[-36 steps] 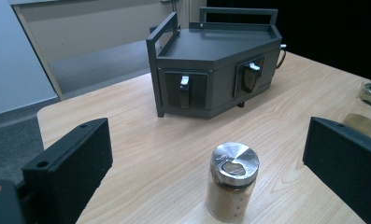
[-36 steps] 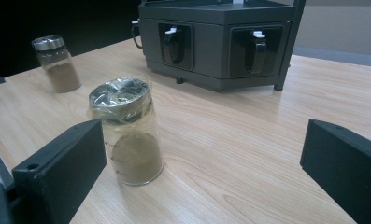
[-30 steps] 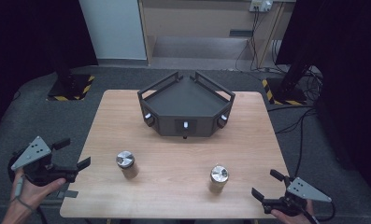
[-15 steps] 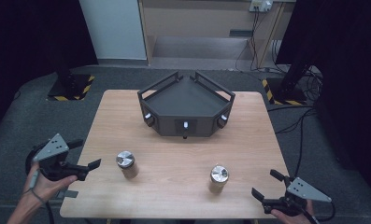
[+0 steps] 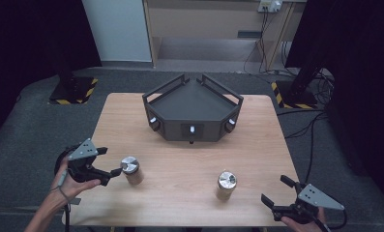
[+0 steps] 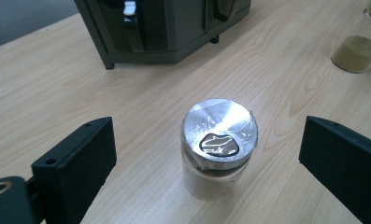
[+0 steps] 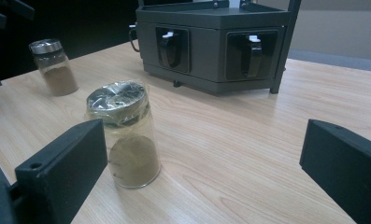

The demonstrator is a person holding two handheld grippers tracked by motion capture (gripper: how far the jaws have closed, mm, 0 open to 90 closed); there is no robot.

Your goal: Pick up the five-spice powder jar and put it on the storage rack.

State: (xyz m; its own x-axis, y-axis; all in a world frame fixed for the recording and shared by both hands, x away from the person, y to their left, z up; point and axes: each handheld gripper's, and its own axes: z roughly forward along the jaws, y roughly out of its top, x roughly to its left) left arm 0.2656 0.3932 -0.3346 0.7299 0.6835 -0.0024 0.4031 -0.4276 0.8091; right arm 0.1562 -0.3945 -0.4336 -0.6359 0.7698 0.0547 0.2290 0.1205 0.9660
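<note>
Jar [image 6: 219, 147] stands between left gripper's [image 5: 105, 162] spread, just-narrowing fingers [image 6: 75, 161] — hand low, level — untouched.

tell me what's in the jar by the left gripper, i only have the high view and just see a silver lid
observer: pale, off-white powder, seen through the glass of the left jar in the left gripper view.
operator: are the jaws on it yet
observer: no. the left gripper has just been closing its jaws a little, and the jar stands in the gap between them. there's space on either side and no pad touches it.
operator: same stuff in the other jar
observer: no, the right jar holds a darker brown powder, and clear film wraps its top, by the right gripper view.
</note>
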